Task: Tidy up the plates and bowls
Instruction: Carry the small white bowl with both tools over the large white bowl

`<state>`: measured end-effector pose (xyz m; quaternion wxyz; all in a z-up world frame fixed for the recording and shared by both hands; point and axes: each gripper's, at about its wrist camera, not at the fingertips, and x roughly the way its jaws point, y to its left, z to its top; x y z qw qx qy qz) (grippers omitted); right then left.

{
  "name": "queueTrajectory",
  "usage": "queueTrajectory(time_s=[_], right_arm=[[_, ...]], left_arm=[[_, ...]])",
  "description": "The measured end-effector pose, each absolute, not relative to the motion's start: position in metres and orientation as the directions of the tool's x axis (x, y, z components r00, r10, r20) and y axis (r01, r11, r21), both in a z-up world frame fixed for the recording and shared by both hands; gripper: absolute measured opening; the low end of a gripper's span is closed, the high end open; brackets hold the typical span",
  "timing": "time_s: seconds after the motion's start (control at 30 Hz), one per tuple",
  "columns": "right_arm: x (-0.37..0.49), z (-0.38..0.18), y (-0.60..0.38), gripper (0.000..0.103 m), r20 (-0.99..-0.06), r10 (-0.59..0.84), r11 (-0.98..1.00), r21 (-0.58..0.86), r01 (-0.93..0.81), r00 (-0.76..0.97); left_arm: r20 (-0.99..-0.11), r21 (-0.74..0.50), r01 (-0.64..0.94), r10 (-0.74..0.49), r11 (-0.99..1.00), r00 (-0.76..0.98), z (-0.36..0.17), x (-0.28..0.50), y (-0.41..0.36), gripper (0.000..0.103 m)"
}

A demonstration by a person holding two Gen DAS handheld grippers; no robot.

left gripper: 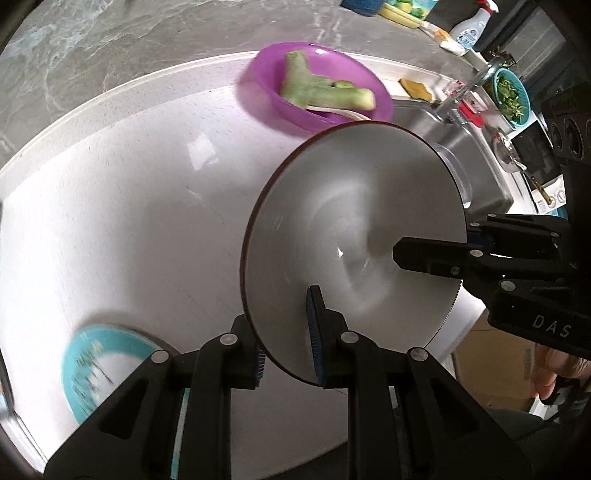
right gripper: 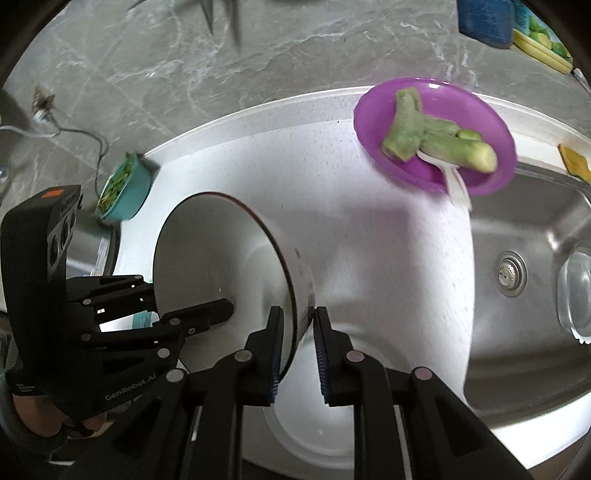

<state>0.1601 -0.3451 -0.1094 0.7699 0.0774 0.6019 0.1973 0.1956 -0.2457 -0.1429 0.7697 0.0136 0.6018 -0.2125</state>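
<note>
Left-wrist view: the white counter (left gripper: 129, 221) was seen beneath a tilted bowl (left gripper: 354, 236) held above it – its rim was clamped by the left gripper (left gripper: 286, 354) at the near edge and the right gripper (left gripper: 424, 264) at the opposite side.

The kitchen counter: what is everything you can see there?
White bowl: one, white with dark rim, tilted, held above the counter.
Purple bowl: one, purple, at the counter's back by the sink.
Green vegetable pieces: a few, green, in the purple bowl.
Teal plate: one, teal rim, near edge.
White plate: one, white, under the tools.
Sink: one, steel, beside the counter.
Spray bottle: one, white, far back.
Left tool: black, shut on the white bowl.
Right tool: black, shut on the white bowl.
</note>
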Motion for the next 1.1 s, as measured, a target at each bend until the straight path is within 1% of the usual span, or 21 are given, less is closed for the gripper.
queueTrajectory(time_s=[0.13,0.33,0.6,1.1], right_arm=[[0.136,-0.108,-0.362,0.019,-0.897,0.4,0.906,0.357,-0.227,0.186],[0.108,-0.132,-0.385,0.018,-0.908,0.398,0.907,0.368,-0.204,0.131],[0.101,-0.147,-0.399,0.016,-0.913,0.393,0.909,0.369,-0.192,0.107],[0.111,-0.183,-0.397,0.014,-0.923,0.385,0.913,0.377,-0.154,0.022]], left_arm=[[-0.928,-0.266,0.314,-0.33,0.911,0.173,-0.148,0.161,-0.267,0.018],[-0.931,-0.302,0.267,-0.343,0.915,0.125,-0.178,0.118,-0.294,0.018],[-0.941,-0.273,0.269,-0.314,0.923,0.123,-0.197,0.112,-0.313,0.018],[-0.958,-0.241,0.257,-0.272,0.936,0.093,-0.235,0.142,-0.327,0.019]])
